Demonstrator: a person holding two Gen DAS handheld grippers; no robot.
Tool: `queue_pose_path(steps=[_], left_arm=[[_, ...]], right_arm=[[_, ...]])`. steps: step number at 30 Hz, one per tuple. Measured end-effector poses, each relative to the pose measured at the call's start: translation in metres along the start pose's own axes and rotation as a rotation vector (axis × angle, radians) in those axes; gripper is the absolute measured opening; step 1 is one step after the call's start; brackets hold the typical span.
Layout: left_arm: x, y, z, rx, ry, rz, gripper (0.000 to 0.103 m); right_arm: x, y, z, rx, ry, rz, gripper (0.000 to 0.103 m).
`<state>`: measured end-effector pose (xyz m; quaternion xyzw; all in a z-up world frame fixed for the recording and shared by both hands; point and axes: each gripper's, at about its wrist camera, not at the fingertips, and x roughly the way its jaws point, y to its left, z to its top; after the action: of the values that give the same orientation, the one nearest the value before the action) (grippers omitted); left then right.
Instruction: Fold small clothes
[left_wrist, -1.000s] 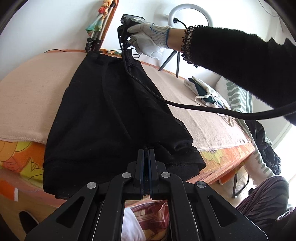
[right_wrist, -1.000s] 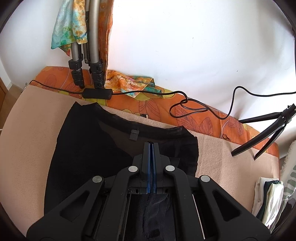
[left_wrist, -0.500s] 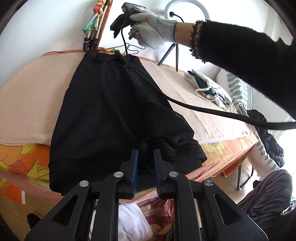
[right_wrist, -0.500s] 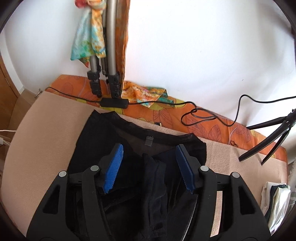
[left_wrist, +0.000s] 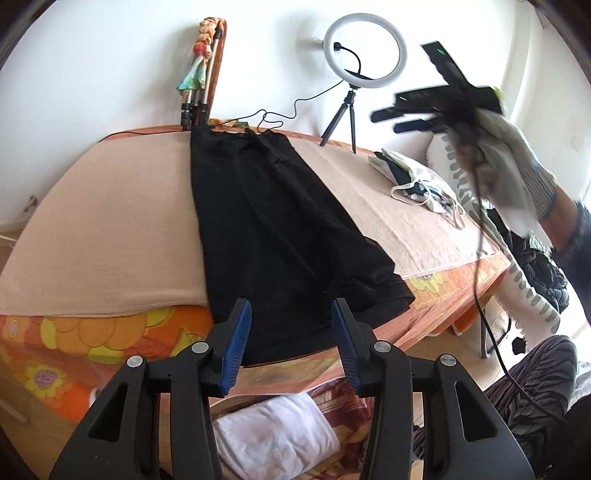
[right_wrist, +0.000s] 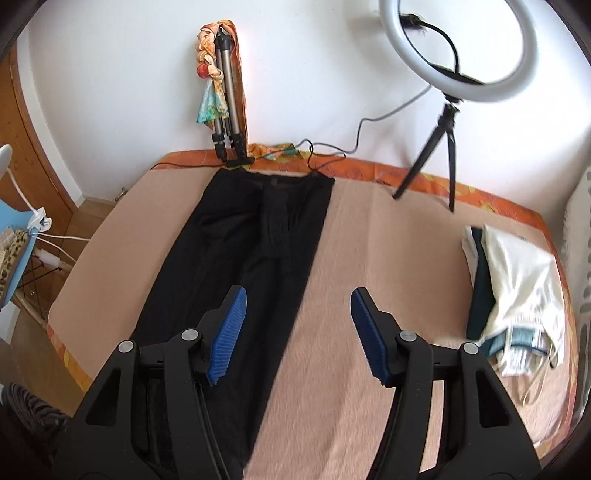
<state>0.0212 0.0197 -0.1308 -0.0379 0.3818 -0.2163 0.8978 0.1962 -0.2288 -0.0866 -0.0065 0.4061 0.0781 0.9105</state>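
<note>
A black garment (left_wrist: 273, 229) lies folded lengthwise in a long strip on the beige cloth (left_wrist: 110, 229), its hem hanging over the near edge; it also shows in the right wrist view (right_wrist: 255, 258). My left gripper (left_wrist: 291, 332) is open and empty, just off the hem. My right gripper (right_wrist: 295, 325) is open and empty, raised above the garment's right edge; it appears blurred and lifted in the left wrist view (left_wrist: 406, 114).
A pile of folded light and dark clothes (right_wrist: 513, 280) lies at the right of the cloth. A ring light on a tripod (right_wrist: 454, 74) and a folded tripod (right_wrist: 225, 110) stand at the far edge by the wall. Cables run along the back.
Both grippers opened and let go of the black garment. The right gripper lifted up and back toward the right; the left one drew back from the hem.
</note>
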Motion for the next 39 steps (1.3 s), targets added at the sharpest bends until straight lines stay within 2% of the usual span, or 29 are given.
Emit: queue_pose_path(steps=[2, 6, 10, 15, 17, 19, 21, 24, 25, 27, 30, 37, 39], left_arm=[[0.001, 0.012, 0.005, -0.011, 0.038, 0.002, 0.044], [0.016, 0.035, 0.012, -0.073, 0.148, -0.041, 0.044], [0.029, 0.047, 0.012, -0.118, 0.209, -0.067, 0.044], [0.040, 0.050, 0.002, -0.145, 0.257, -0.090, 0.044], [0.040, 0.051, -0.001, -0.153, 0.257, -0.084, 0.044], [0.041, 0.052, -0.004, -0.159, 0.264, -0.088, 0.043], [0.041, 0.052, -0.004, -0.149, 0.264, -0.085, 0.041], [0.044, 0.046, -0.002, -0.125, 0.267, -0.079, 0.039], [0.046, 0.045, -0.002, -0.116, 0.269, -0.084, 0.027], [0.048, 0.042, -0.002, -0.092, 0.272, -0.071, 0.014], [0.049, 0.042, -0.002, -0.083, 0.264, -0.073, 0.006], [0.047, 0.041, -0.001, -0.071, 0.243, -0.064, 0.003], [0.046, 0.043, 0.002, -0.082, 0.236, -0.077, 0.003]], right_arm=[[-0.016, -0.005, -0.036, 0.015, 0.003, 0.006, 0.061], [-0.029, -0.003, -0.097, 0.033, 0.044, 0.052, 0.061], [-0.017, 0.006, -0.146, 0.058, 0.126, 0.118, 0.060], [0.008, 0.019, -0.184, 0.074, 0.231, 0.187, 0.054], [0.015, 0.025, -0.193, 0.060, 0.255, 0.190, 0.052], [0.019, 0.030, -0.199, 0.049, 0.270, 0.212, 0.041], [0.018, 0.036, -0.200, 0.012, 0.262, 0.198, 0.040], [0.018, 0.036, -0.200, 0.017, 0.269, 0.219, 0.033], [0.019, 0.037, -0.200, 0.015, 0.265, 0.218, 0.027], [0.020, 0.037, -0.199, -0.009, 0.258, 0.203, 0.022], [0.018, 0.036, -0.199, -0.003, 0.253, 0.211, 0.016], [0.020, 0.040, -0.201, 0.019, 0.242, 0.228, 0.008], [0.021, 0.035, -0.200, 0.058, 0.247, 0.259, 0.006]])
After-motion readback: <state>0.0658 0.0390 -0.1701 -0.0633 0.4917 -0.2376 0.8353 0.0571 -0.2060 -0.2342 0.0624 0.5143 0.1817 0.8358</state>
